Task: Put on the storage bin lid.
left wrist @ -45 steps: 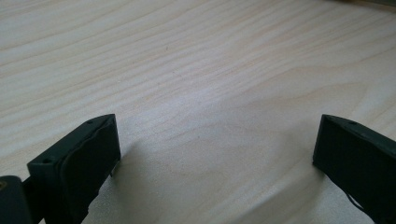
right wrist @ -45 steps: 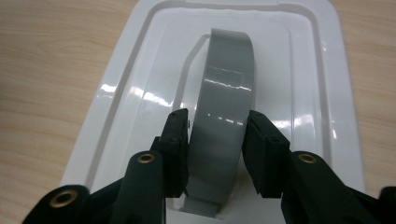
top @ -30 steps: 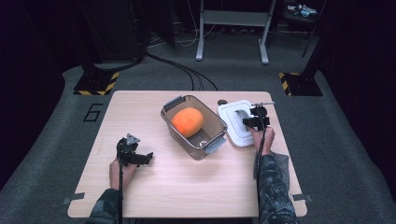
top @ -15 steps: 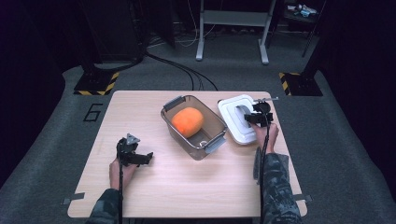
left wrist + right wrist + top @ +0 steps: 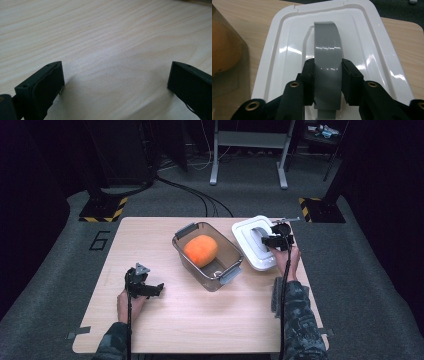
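A dark room with grey carpet surrounds a pale wooden table [image 5: 200,320]; cables run across the floor behind it, and a metal stand [image 5: 248,150] rises beyond the far edge.

Near the far right corner of the table sits a white lid [image 5: 252,246] with a grey handle [image 5: 327,62] arching over its middle. The right gripper [image 5: 273,240] is over the lid, and its two black jaws are clamped on the grey handle from either side — the right gripper view shows the pads pressing against the band's edges, with the lid's white rim spreading out around them. The person's right hand and camouflage sleeve reach in along the table's right edge.

Just left of the lid, around the middle of the table toward the far edge, stands a clear box [image 5: 207,255] with grey latches at its ends. An orange ball [image 5: 200,250] lies inside it. The box and lid sit close together.

The left gripper [image 5: 159,288] rests low near the table's near left corner, well apart from the box — its jaws stand wide apart with only bare wood between them.
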`<state>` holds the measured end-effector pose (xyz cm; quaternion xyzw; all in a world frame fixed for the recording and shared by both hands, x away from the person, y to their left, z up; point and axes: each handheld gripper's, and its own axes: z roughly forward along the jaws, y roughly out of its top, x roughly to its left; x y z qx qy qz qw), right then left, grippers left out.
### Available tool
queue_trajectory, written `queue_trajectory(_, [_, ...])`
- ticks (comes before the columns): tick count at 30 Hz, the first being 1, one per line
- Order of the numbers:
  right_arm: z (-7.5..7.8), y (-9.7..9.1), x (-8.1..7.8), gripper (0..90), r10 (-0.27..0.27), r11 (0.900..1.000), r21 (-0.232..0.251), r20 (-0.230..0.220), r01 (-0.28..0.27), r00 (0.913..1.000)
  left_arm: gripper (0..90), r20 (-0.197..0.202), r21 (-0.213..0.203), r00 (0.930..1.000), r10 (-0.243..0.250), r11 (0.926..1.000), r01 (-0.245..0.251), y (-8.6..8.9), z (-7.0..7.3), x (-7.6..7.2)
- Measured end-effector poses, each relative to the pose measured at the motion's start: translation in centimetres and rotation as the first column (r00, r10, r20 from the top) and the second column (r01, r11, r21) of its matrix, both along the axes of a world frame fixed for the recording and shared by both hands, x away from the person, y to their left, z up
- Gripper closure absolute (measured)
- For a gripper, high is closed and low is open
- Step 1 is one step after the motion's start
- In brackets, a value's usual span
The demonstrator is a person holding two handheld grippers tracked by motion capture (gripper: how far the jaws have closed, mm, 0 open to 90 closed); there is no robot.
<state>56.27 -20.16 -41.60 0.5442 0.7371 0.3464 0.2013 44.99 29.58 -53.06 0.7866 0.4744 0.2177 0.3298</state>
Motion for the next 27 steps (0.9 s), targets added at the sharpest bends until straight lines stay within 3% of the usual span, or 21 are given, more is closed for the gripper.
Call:
queue_trajectory(5, [1.0, 0.1, 0.1, 66.7, 0.011, 0.9999, -0.004, 0.011, -0.011, 0.9999, 0.3, -0.015, 0.008, 0.9999, -0.004, 1.0000, 0.004, 0.1, 0.1, 0.0])
queue_trajectory(16, [3.5, 0.7, 0.1, 66.7, 0.040, 0.9992, -0.005, 0.035, -0.040, 0.9986, 0.3, 0.002, -0.003, 0.9999, 0.011, 0.9999, -0.011, -0.1, 0.0, 0.0])
queue_trajectory(27, [5.7, 1.3, -0.3, 66.7, 0.051, 0.9986, -0.012, 0.059, -0.051, 0.9970, 0.3, -0.008, 0.005, 1.0000, -0.001, 1.0000, 0.001, 0.1, 0.1, 0.0])
